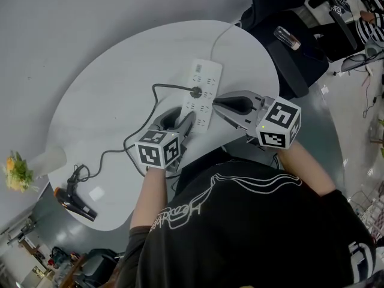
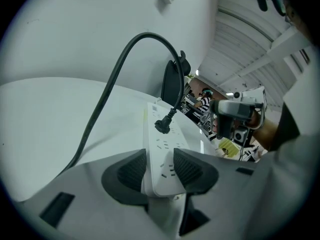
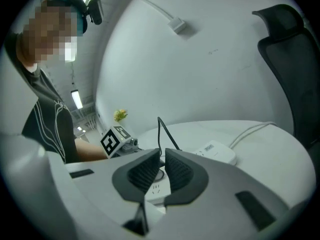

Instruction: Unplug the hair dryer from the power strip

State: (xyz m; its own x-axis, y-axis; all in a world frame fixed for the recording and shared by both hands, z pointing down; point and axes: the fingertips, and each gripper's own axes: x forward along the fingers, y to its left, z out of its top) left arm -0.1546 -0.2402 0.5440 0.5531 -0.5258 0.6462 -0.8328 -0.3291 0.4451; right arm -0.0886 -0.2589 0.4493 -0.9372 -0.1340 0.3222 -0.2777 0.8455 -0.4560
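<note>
A white power strip (image 1: 204, 80) lies in the middle of the round white table (image 1: 108, 83). A black plug (image 1: 195, 92) sits in one of its sockets. The plug's cord (image 1: 129, 140) runs left to a black hair dryer (image 1: 77, 203) near the table's edge. My left gripper (image 1: 191, 122) straddles the strip's near end. In the left gripper view the left gripper (image 2: 159, 169) has its pads against both long sides of the strip (image 2: 162, 134), with the plug (image 2: 163, 125) just beyond. My right gripper (image 1: 217, 102) is shut on nothing, just right of the plug. The right gripper (image 3: 162, 159) hides the plug in its own view.
The strip's white cable (image 1: 222, 35) leaves over the far table edge. A black chair (image 1: 288, 47) with a bottle (image 1: 287, 38) on it stands at the far right. A vase of flowers (image 1: 18, 170) and a small white card (image 1: 96, 192) sit at the left.
</note>
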